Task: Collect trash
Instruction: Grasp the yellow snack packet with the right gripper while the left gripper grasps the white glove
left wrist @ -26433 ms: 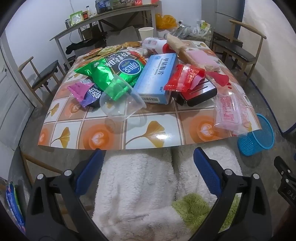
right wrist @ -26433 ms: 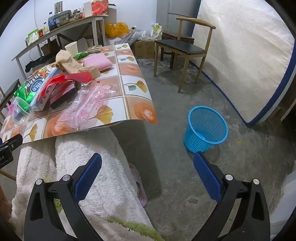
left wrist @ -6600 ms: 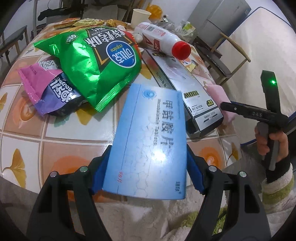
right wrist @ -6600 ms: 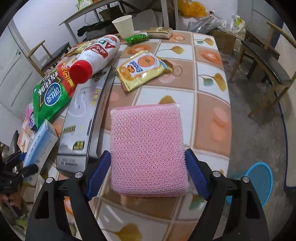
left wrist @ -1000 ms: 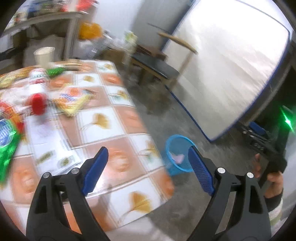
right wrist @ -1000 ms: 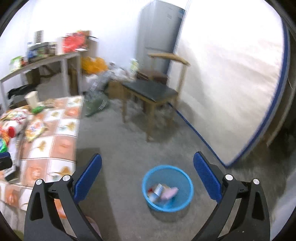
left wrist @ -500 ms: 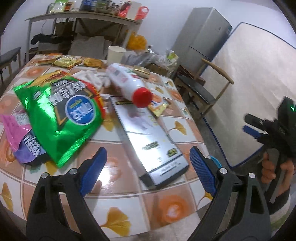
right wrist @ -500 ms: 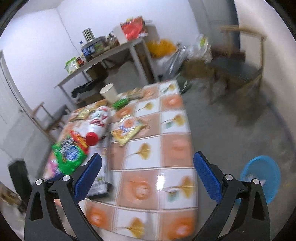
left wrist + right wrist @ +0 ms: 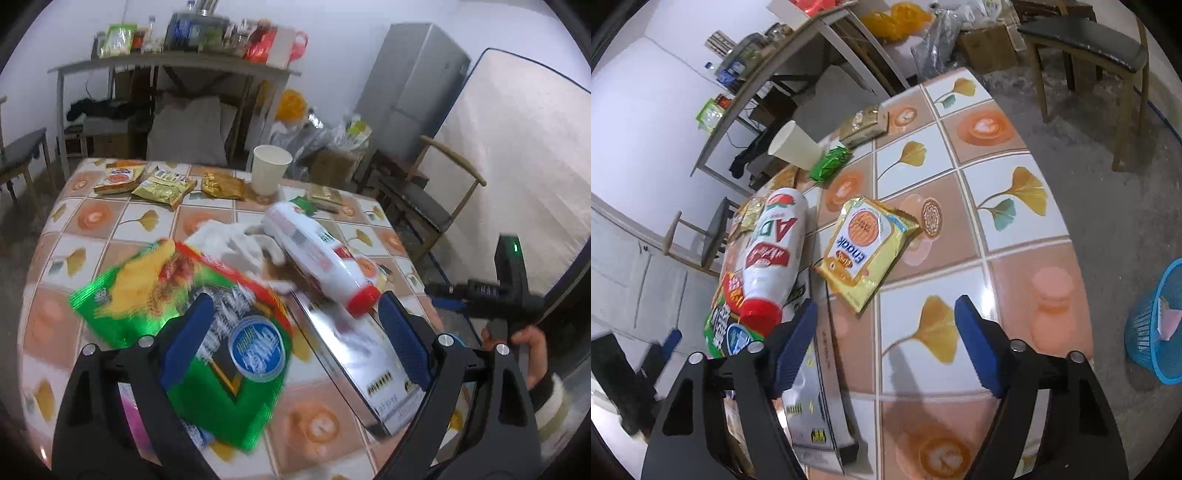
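Tiled table [image 9: 1004, 192] carries the trash: silver box [image 9: 354, 365] at the near edge, green chip bag [image 9: 207, 332] beside it, white bottle [image 9: 768, 254] lying across both, yellow snack pack [image 9: 866, 243] just beside the bottle. Blue basket [image 9: 1156, 332] on the floor, well apart. Left gripper [image 9: 291, 343] wide, empty. Right gripper [image 9: 884, 343] jaws just been closing, apart, nothing between.
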Demonstrator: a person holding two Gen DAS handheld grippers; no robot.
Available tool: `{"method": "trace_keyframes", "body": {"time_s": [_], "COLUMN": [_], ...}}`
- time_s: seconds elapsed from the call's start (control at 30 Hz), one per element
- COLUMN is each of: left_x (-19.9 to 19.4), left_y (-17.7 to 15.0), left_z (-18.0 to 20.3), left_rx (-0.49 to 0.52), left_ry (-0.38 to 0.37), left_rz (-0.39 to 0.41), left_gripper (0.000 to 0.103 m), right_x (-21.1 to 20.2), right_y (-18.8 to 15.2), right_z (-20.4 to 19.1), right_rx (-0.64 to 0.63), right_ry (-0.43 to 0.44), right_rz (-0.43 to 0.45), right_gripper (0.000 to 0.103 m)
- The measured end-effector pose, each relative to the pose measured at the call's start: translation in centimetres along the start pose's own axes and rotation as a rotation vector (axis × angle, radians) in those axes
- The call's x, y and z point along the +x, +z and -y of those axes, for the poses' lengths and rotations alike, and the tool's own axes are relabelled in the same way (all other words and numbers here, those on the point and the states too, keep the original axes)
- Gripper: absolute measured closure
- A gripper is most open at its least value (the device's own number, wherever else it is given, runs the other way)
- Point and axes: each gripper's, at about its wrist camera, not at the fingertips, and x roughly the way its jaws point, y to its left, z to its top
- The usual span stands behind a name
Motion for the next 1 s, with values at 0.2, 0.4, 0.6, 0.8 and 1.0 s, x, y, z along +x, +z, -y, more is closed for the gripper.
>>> {"method": "trace_keyframes", "body": {"time_s": [0.2,0.4,0.6,0.8,1.0], "left_x": [6.8,12.8,16.4,18.1,18.8], "left_y": [5.9,7.3,7.3,6.8,6.7], "left_z": [-2.5,-4.5,-6.8,-7.6,-7.6], "left_rx": [-0.048,-0.130,-0.195,-0.205,-0.190], "left_ry": [0.024,0.092,0.163,0.183,0.186], "left_rz": [-0.176,-0.322,-0.384,-0.418,-0.424], "left_gripper": [0.023,0.033,0.042,0.057,0.073], "right_x": [3.1,5.4,6.7,8.1,8.9], "right_y": [1.9,2.7,3.8,4.8,5.2], "right_z": [1.5,2.4,2.2,1.2,0.8], "right_rx": [0.108,0.190,0.220,0.209,0.201], "right_ry": [0.040,0.087,0.116,0.104,0.064], "right_rz": [-0.062,-0.116,-0.127,-0.150,-0.157], "right_gripper": [0.042,0.050,0.056,0.066,0.085]}}
